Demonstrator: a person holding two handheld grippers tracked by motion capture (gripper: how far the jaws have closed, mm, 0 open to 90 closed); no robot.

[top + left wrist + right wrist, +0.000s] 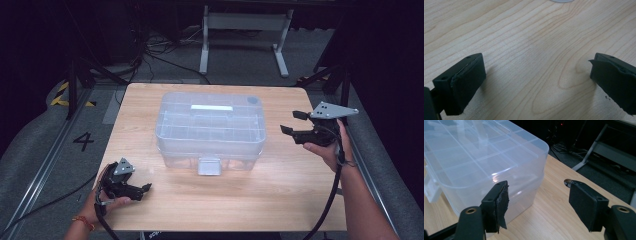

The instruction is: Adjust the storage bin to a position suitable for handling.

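A clear plastic storage box [210, 127] with a closed lid, a handle on top and a front latch [209, 166] stands in the middle of the wooden table [280, 195]. My left gripper [146, 189] rests low near the table's front left corner, open, with bare wood between its jaws [536, 75]. My right gripper [292, 122] hovers just right of the box, open and apart from it. In the right gripper view the box's corner [499, 167] lies close ahead of the open jaws, whose midpoint [537, 200] is over the table.
A white metal table frame [245, 35] stands on the grey floor behind the table. Cables lie on the floor at the back left. A floor marking "4" [83, 141] is left of the table. Bare wood surrounds the box on all sides.
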